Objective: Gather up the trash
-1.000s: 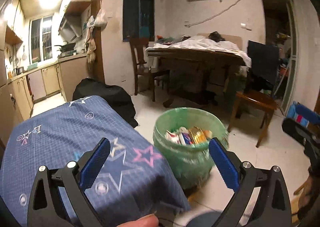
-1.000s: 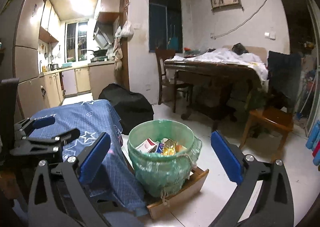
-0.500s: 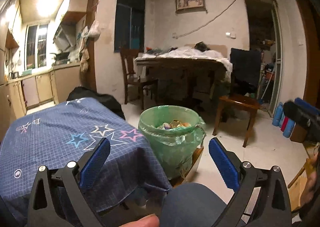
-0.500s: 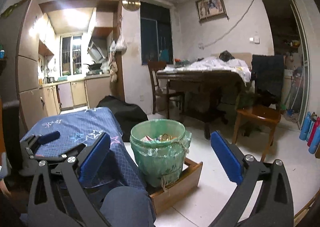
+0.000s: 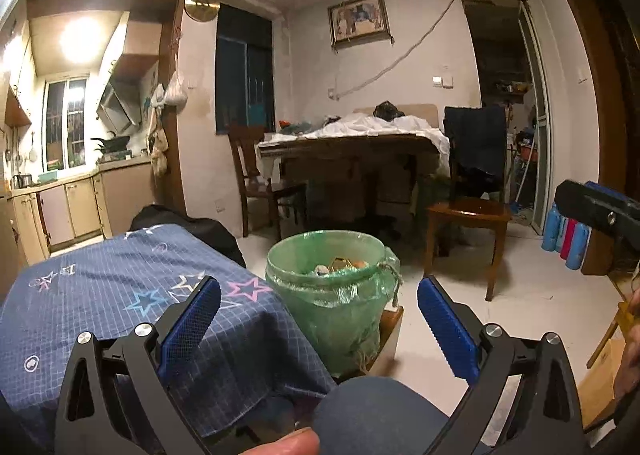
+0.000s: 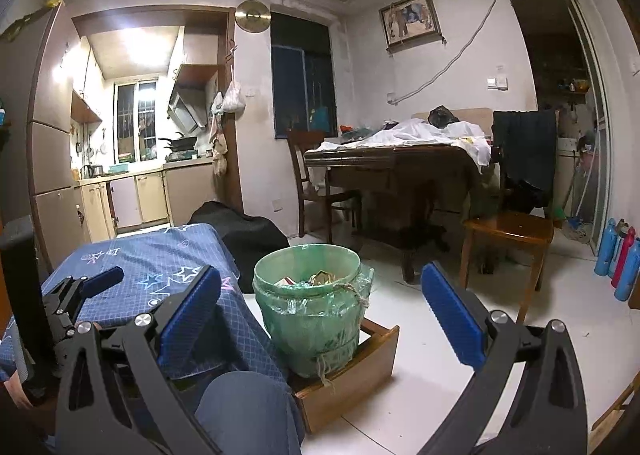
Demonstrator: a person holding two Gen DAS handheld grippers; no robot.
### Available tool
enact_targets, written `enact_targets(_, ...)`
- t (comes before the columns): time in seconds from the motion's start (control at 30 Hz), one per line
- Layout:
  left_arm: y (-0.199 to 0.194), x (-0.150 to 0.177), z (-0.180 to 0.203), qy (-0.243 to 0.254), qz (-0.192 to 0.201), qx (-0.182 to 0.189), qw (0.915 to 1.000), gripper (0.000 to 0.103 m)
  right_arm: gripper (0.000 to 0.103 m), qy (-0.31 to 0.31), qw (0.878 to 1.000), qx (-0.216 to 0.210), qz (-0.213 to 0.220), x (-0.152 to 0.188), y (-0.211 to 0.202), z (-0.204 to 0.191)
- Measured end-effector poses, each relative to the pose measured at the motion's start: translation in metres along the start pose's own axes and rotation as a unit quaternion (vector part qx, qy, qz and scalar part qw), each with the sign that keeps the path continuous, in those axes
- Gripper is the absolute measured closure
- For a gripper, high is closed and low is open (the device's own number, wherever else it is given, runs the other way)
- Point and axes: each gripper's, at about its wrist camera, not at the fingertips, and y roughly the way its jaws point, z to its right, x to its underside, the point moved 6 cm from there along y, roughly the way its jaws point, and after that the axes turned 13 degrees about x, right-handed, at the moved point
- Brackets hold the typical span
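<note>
Both pairs of fingers, left and right, are spread wide and hold nothing. The lined bin, lower centre, already holds wrappers; no loose trash shows on the blue-clothed bench, so collecting looks largely finished.

Left gripper: lower centre of frame; jaws spread wide, nothing between the blue pads.
Trash bin: centre of frame; green plastic liner folded over the rim, wrappers visible inside.
Wooden box: under the bin, on the white floor.
Blue star-patterned cloth: lower left; drapes over a low surface just beside the bin.
Knee: bottom centre, in blue fabric.
Right gripper: right edge of frame; only part shows.
Dining table: centre background; white cloth heaped on top.
Wooden chair: right of centre, dark garment over its back.
</note>
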Motion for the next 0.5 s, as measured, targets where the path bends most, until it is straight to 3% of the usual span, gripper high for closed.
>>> enact_targets(0.5,0.0050,-0.0078,-0.0066,-0.003,0.003,0.001,1.0000,0.005,0.006,0.002,1.000,0.003,-0.017,0.0093,0.0048,0.0000)
